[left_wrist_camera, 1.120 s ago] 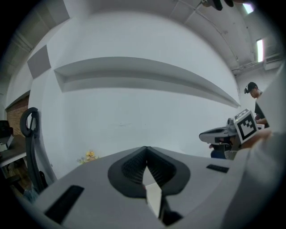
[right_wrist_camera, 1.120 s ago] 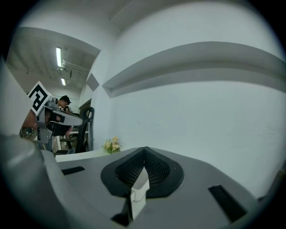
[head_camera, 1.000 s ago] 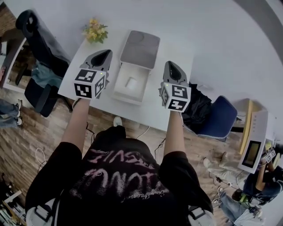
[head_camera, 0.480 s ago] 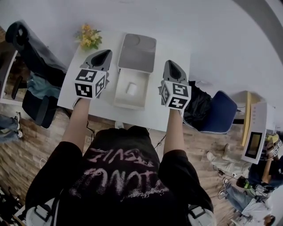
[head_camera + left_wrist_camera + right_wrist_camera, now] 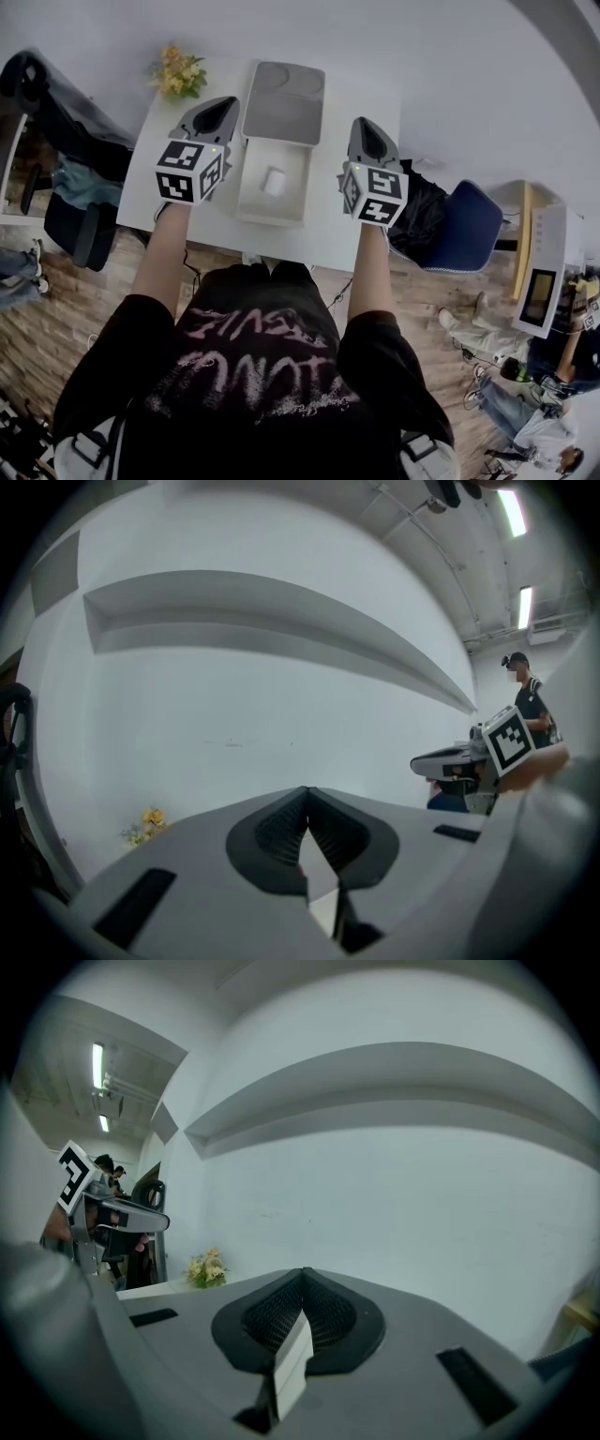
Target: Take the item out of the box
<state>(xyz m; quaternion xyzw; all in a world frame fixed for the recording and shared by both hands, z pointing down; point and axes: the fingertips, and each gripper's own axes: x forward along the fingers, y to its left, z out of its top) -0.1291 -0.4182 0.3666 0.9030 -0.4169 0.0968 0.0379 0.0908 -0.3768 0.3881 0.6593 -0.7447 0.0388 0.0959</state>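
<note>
**A:** What has changed over the last second?

**B:** Very little with the claws themselves. The left claw point(image 5: 225, 103) and the right claw point(image 5: 363, 125) stay raised over the white tabletop point(image 5: 319, 234), one on either side of the open box point(image 5: 270, 214). The whole scene has slid up and a little left in the head view. That suggests the person's head has moved more than the hands. The left claw now looks a touch nearer the box's side wall.

**A:** Does either hold anything?

**B:** No. In the left gripper view the left claw's jaws meet at the tip with nothing between them. The right gripper view shows the same for the right claw. Both point toward the bare wall, not down into the box.

**A:** And the item?

**B:** The small white item point(image 5: 275, 181) lies on the floor of the box, untouched. The lid point(image 5: 284, 89) is folded back flat behind it. The yellow flowers point(image 5: 176, 73) remain at the tabletop's far left corner.

**A:** What does that mean for the task?

**B:** By the look of it, the removal has not begun. The box is open and the item is in plain sight. The next step would likely be for one claw to open, tip downward and come in from above, since the box's walls stand round the item.
</note>
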